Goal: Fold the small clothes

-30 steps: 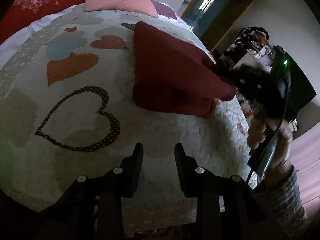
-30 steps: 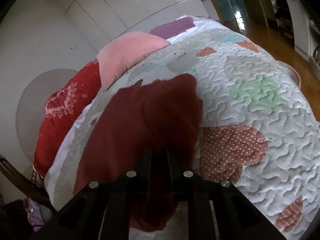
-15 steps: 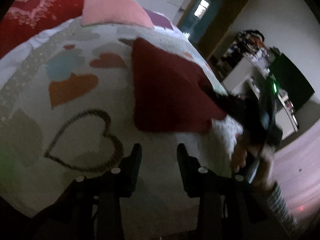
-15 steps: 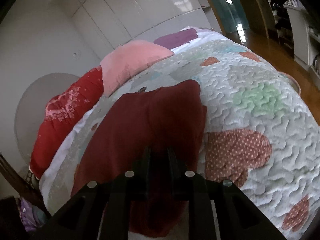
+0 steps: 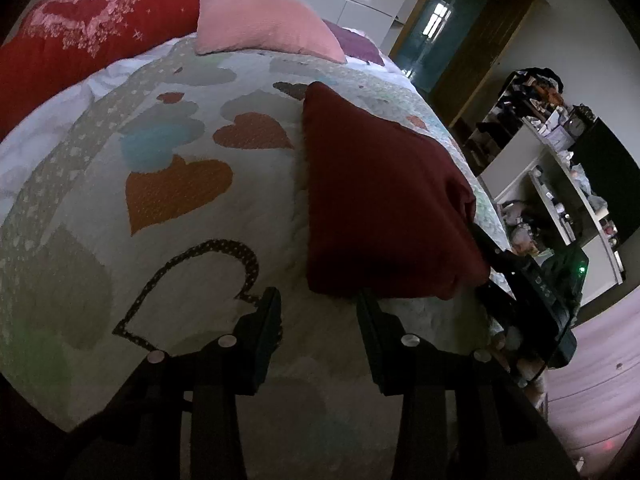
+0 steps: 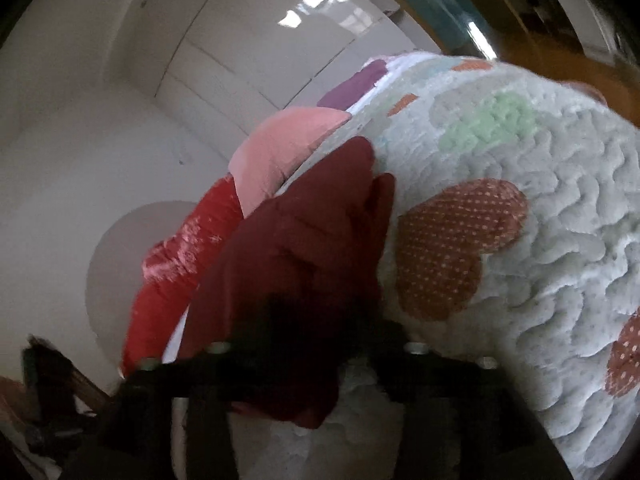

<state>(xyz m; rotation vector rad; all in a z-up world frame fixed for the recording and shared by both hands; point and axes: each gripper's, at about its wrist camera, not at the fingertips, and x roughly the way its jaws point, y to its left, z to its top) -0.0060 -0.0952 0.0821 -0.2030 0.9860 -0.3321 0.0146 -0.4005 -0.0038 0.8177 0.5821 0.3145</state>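
Jaws of the left gripper stand wide apart and hold nothing; they hover over the quilt just before the near edge of the dark red garment. On the right gripper the picture is blurred and the red cloth covers the fingers, so I cannot tell how far its jaws stand or whether they pinch the cloth; in the left wrist view its dark body touches the garment's corner at the right of the frame.

The garment lies at the centre right of the left view, already folded into a thick, roughly four-sided packet, with one corner pointing to the upper part of the frame. I judge it soft, light and limp, not slippery; it will sag if taken by one point only. The near edge or its two near corners seem the best places to take hold.

Under it is a quilted bedspread with coloured hearts, soft and wavy. A pink pillow and a red cushion lie at the upper left. Cluttered white shelves and a teal door are at the right.
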